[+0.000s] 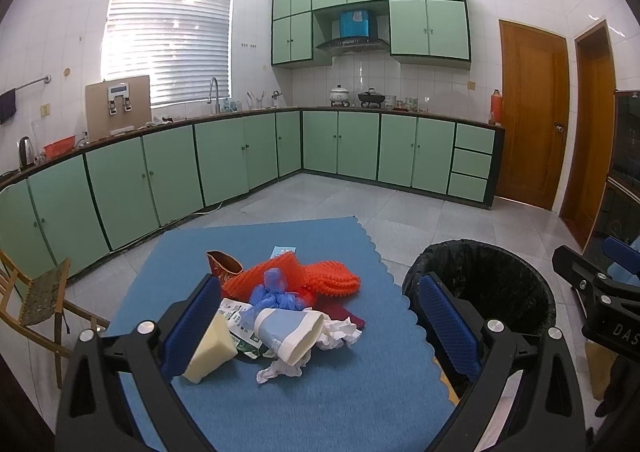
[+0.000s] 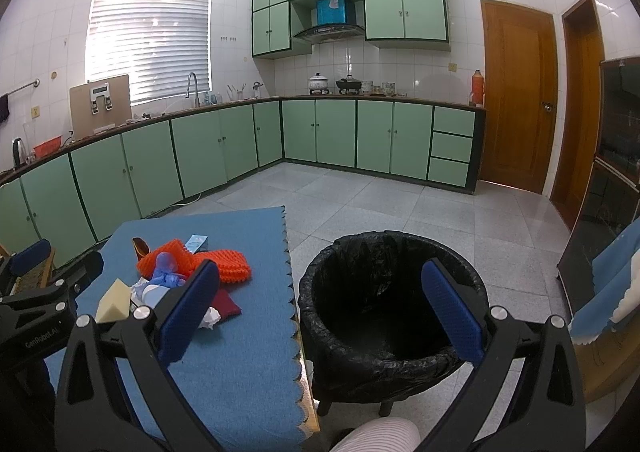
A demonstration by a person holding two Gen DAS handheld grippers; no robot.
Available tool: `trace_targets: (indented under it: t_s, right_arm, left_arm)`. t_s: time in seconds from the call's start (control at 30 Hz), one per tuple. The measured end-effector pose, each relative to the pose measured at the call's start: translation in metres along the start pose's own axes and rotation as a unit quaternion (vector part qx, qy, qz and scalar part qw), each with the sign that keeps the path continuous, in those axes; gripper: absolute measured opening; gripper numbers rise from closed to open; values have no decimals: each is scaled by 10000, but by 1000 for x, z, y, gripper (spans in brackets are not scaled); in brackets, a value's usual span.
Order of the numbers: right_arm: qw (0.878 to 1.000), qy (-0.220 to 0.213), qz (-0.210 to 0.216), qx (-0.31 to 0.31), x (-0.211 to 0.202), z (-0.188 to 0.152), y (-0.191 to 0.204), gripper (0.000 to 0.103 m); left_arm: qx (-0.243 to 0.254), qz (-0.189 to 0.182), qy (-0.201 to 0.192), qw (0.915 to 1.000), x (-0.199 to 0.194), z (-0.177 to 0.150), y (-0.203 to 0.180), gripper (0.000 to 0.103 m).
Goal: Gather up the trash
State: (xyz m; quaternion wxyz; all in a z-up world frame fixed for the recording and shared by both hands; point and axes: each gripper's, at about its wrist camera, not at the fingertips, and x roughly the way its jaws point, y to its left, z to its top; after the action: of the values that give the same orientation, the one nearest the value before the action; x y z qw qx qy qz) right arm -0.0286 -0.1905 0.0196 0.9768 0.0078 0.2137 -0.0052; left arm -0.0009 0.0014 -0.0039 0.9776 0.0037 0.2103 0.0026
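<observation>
A heap of trash lies on the blue mat (image 1: 320,404): a paper cup (image 1: 292,332) on its side, a cream sponge block (image 1: 212,352), crumpled white tissue (image 1: 340,332), blue gloves (image 1: 276,292), orange mesh (image 1: 320,276), a brown packet (image 1: 224,264) and a dark red cloth (image 1: 344,312). My left gripper (image 1: 320,332) is open above the heap, apart from it. My right gripper (image 2: 320,316) is open and empty over the near rim of the black-lined bin (image 2: 392,316), which stands right of the mat. The heap also shows in the right wrist view (image 2: 180,276).
Green floor cabinets (image 1: 240,156) run along the far walls with a cluttered counter. A wooden chair (image 1: 40,300) stands left of the mat. Wooden doors (image 1: 532,112) are at the right. Blue cloth (image 2: 608,292) lies at the far right. Grey tiled floor (image 2: 380,204) lies beyond.
</observation>
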Motion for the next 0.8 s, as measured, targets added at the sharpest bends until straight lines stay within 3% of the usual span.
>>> trace_targets:
  t_s: [0.37, 0.6, 0.8]
  right_arm:
    - [9997, 233, 54, 0, 23, -7, 12, 98]
    - [9980, 605, 171, -82, 66, -19, 30, 98]
    - [9913, 1150, 619, -142, 112, -36, 56, 98]
  left_arm:
    - [-111, 74, 174, 9998, 19, -1, 15, 97]
    - [-242, 664, 483, 9963, 58, -14, 62, 97]
    - [-359, 1080, 880, 9896, 96, -35, 108, 97]
